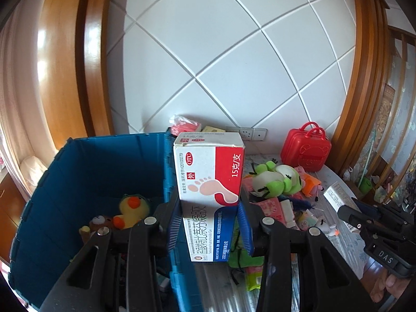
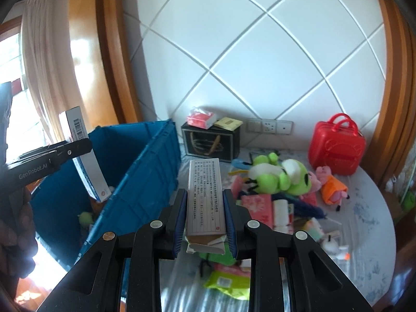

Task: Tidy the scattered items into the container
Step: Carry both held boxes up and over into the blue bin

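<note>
My left gripper (image 1: 209, 223) is shut on a white, red and blue medicine box with a foot print (image 1: 210, 189), held upright above the right wall of the blue crate (image 1: 85, 171). In the right wrist view this box (image 2: 83, 156) hangs over the crate (image 2: 145, 161). My right gripper (image 2: 205, 223) is shut on a long white box with small print (image 2: 205, 197), held above the table to the right of the crate. The crate holds a yellow duck plush (image 1: 132, 210) and a small bear toy (image 1: 100, 221).
A pile lies on the round table (image 2: 364, 223): green frog plush (image 2: 280, 176), pig plush (image 2: 330, 184), pink packets (image 2: 257, 208), green packet (image 2: 226, 280). A red case (image 2: 336, 145) stands at the back right. A black box (image 2: 210, 143) stands by the wall.
</note>
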{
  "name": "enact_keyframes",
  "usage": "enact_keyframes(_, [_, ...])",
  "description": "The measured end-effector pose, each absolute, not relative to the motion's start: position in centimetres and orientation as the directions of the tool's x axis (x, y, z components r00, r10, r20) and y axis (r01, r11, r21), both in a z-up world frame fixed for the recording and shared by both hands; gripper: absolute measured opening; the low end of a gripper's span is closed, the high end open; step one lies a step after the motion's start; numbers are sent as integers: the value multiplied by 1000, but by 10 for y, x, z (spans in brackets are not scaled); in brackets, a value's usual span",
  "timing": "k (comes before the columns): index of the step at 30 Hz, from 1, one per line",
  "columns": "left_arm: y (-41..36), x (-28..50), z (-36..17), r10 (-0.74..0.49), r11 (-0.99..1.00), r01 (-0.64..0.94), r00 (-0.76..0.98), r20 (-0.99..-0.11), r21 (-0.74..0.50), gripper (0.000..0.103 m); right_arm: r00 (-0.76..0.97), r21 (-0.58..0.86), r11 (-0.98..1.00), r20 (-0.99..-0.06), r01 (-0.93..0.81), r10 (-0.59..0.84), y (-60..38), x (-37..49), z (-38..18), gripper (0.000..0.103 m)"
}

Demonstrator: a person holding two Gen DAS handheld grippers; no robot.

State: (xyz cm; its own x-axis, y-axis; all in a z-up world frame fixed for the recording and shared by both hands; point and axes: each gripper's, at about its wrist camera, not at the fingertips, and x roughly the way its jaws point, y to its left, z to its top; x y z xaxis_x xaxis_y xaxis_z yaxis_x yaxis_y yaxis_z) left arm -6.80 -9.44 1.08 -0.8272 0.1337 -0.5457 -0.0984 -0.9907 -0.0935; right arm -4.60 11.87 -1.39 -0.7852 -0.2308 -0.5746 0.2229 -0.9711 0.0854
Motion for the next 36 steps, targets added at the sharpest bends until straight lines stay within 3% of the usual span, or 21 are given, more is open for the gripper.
enact_keyframes(17, [-245, -42, 4, 11, -985, 82, -848, -530, -151, 39, -721, 31, -895, -581, 445, -378, -46, -54, -2, 27])
enact_keyframes(36, [-348, -29, -21, -121, -957, 248, -812, -572, -150, 39, -600, 71, -799, -621, 597, -503, -159, -75, -14, 27])
